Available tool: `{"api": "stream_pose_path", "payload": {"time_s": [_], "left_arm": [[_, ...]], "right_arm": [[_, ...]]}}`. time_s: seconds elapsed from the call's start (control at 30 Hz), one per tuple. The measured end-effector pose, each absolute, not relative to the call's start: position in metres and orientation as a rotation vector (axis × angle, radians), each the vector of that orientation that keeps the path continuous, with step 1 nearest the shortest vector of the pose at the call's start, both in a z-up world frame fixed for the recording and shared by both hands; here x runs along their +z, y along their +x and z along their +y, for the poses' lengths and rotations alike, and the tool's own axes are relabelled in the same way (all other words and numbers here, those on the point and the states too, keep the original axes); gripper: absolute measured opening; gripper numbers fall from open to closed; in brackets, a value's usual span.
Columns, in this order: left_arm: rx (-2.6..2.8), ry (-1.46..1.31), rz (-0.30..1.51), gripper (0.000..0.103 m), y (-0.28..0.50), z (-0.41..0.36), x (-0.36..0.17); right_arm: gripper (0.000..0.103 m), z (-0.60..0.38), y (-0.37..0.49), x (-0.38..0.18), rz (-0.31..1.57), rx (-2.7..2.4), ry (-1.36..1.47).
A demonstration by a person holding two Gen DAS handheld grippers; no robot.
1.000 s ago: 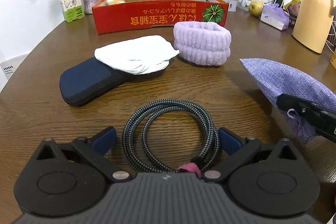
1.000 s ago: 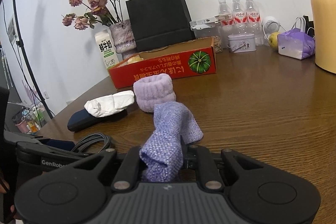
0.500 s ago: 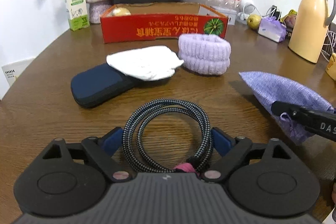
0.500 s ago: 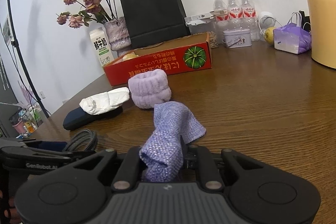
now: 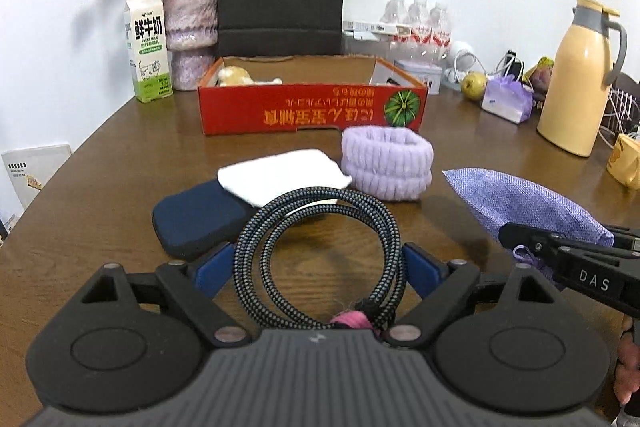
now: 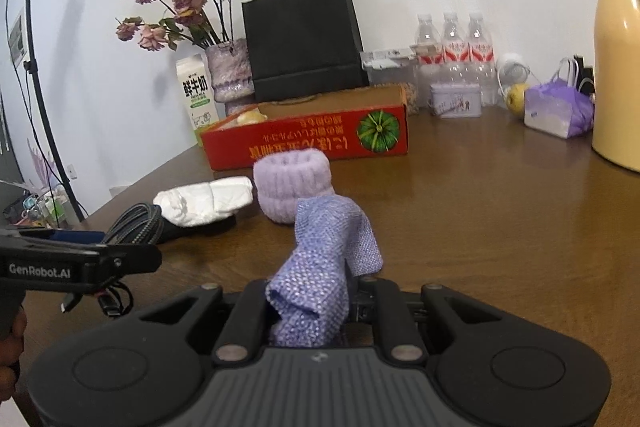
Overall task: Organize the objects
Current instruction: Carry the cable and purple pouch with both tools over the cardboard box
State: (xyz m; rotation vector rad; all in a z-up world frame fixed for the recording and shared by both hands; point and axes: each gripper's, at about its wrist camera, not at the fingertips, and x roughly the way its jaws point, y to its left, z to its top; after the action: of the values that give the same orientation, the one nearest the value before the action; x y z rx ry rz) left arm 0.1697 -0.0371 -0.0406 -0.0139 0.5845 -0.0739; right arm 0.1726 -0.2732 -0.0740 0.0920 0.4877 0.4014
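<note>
Left gripper (image 5: 318, 267) is clasping the coiled braided cable (image 5: 318, 259) by its sides, lifted just clear of the desk (image 5: 120, 195). Right gripper (image 6: 310, 303) is clenching the purple mesh pouch (image 6: 324, 259). Red box (image 5: 312, 107) is lying straight ahead of both, beyond the headband (image 5: 386, 163); left looks slightly nearer.

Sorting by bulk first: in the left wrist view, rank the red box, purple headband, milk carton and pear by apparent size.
1. red box
2. purple headband
3. milk carton, which stands farther back, so unsure against the headband
4. pear
</note>
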Motion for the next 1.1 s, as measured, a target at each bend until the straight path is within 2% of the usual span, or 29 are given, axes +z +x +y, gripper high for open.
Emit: {"api": "stream_pose_path", "payload": {"time_s": [0.6, 1.1], "left_arm": [[-0.098, -0.062, 0.464, 0.090, 0.198, -0.029, 0.002], [-0.062, -0.118, 0.394, 0.090, 0.254, -0.028, 0.030]], "right_arm": [[0.013, -0.242, 0.193, -0.024, 0.351, 0.414, 0.021], [0.013, -0.222, 0.243, 0.001, 0.281, 0.415, -0.004]]}}
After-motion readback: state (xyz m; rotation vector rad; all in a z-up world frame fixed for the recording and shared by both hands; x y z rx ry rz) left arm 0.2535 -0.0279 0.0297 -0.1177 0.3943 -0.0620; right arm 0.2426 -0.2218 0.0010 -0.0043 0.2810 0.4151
